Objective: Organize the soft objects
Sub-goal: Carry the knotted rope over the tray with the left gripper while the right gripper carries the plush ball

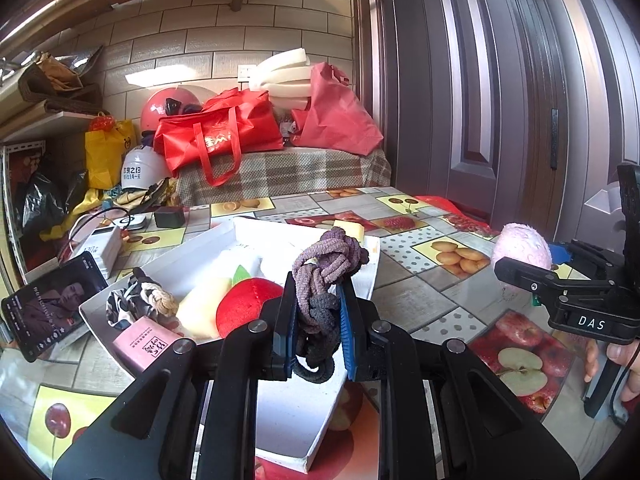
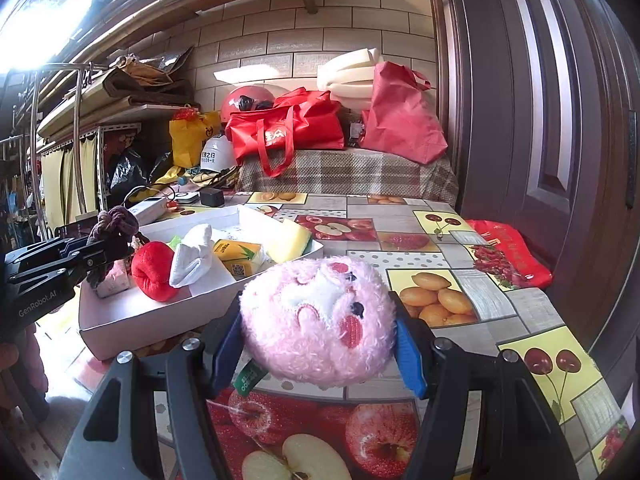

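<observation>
Glossy fruit-print tablecloth (image 2: 472, 216), left jaws clamping knotted elastic hair ties (image 1: 320, 280), right jaws squeezing fuzzy round pink plush (image 2: 320, 320)

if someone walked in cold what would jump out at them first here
The fluffy pink plush ball clamped in the right gripper fills the right wrist view. Next, the tangle of purple and black hair ties pinched in the left gripper, above the white tray on the fruit-print tablecloth.
</observation>
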A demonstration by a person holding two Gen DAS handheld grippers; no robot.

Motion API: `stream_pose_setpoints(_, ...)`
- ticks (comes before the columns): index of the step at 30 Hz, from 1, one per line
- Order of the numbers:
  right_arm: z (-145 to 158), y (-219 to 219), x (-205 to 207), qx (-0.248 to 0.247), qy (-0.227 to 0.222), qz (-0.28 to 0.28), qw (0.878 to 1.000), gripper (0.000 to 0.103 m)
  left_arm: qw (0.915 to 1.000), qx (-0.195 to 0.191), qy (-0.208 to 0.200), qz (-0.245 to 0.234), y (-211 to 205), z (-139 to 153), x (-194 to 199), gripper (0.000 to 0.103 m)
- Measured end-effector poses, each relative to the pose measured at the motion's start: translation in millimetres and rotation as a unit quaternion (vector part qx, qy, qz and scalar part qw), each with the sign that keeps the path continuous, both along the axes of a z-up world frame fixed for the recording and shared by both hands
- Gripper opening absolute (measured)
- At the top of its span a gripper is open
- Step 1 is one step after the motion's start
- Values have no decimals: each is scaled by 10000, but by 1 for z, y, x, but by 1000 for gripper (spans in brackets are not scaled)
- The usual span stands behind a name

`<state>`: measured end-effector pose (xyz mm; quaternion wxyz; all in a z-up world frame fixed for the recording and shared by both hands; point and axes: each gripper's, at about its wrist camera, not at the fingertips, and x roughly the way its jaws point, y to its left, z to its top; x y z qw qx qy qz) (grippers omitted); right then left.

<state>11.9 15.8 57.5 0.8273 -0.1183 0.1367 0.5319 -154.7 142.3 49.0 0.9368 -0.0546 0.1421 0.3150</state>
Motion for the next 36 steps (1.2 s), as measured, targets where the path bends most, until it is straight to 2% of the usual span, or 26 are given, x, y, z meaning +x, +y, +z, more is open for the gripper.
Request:
stream_pose_setpoints(12,-2,21,-7,-29,106,154,9998,66,9992,-21,-35,410,28,-1,-18,17)
stream_pose_setpoints(19,-3,54,-23,-66,66,452,9989,66,9971,-174,-78,740,58,-2,-29,17)
stream_pose_setpoints(27,-5,92,-42,-224,-33,798,9966,66,9952,-385,-21,904,85,-5,-28,17)
stream_pose_setpoints(36,-11,137,-44,-612,-18,948,9936,66,9936,-333,99,1073,107,-5,-21,17)
